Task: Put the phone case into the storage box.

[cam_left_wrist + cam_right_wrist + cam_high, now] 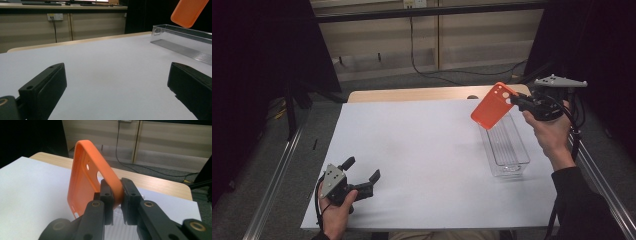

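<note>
We hold an orange phone case [492, 106] in the right gripper [518, 101], at the upper right of the high view. In the right gripper view the jaws are clamped on one long edge of the case [86, 177], near its camera cut-out, so the grip looks firm. The case hangs tilted in the air, over the far end of the clear bin [506, 145] that lies on the white sheet [412, 160] at the right of the frame. In the left gripper view the case [188, 12] shows at the top right, above the bin [182, 40] and apart from it.

The left gripper [362, 176] rests at the lower left of the high view, low over the sheet, its jaws wide apart with nothing between them. It seems to have no part in this step.

We judge the work as dropping the case into the bin. The pick-up is done: the case is off the table and securely pinched. As far as we can see, the bin holds nothing yet. What is left is to lower the case between the bin's walls, likely turning it to lie along the bin's length, then let go and draw the gripper clear. We would put it at a little past halfway.
</note>
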Motion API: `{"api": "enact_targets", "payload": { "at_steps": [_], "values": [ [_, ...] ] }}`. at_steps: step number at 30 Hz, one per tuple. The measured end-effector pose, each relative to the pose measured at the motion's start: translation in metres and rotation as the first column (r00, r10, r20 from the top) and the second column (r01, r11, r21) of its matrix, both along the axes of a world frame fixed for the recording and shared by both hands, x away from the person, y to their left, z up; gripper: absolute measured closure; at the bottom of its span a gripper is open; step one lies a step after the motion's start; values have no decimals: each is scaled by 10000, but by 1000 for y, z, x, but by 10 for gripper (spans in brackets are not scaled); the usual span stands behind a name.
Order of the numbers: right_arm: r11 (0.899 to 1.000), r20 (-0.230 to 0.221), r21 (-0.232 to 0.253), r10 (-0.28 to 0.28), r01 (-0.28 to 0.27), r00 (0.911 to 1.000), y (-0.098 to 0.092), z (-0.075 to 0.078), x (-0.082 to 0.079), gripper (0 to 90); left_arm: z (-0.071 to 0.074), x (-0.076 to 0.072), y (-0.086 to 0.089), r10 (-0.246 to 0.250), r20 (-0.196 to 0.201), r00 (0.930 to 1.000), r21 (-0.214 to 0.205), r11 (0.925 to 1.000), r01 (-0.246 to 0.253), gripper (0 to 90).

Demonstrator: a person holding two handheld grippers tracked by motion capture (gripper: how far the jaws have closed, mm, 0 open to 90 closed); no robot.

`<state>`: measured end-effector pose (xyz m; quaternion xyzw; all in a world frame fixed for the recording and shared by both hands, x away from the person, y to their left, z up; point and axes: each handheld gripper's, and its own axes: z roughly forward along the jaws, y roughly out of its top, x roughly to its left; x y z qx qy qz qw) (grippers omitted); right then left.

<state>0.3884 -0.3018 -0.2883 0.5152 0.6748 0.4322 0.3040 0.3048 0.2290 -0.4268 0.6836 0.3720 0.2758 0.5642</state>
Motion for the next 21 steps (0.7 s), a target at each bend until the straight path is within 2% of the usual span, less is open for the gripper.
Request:
{"api": "enact_targets", "payload": {
  "at_steps": [3, 11, 21],
  "values": [
    [10000, 77, -55, -49, 49, 10000, -3, 0, 2, 802, 0, 0, 0, 51, 15, 10000, 12, 10000, -51, 21],
    [9989, 17, -338, -331, 332, 9994, -10, 0, 10, 802, -1, 2, -2, -182, 34, 9998, 248, 9995, 181, 21],
    [9973, -34, -541, -496, 493, 9988, -20, -4, 18, 802, -1, 2, 0, -91, 103, 9999, 78, 9999, 90, 23]
  ]
}}
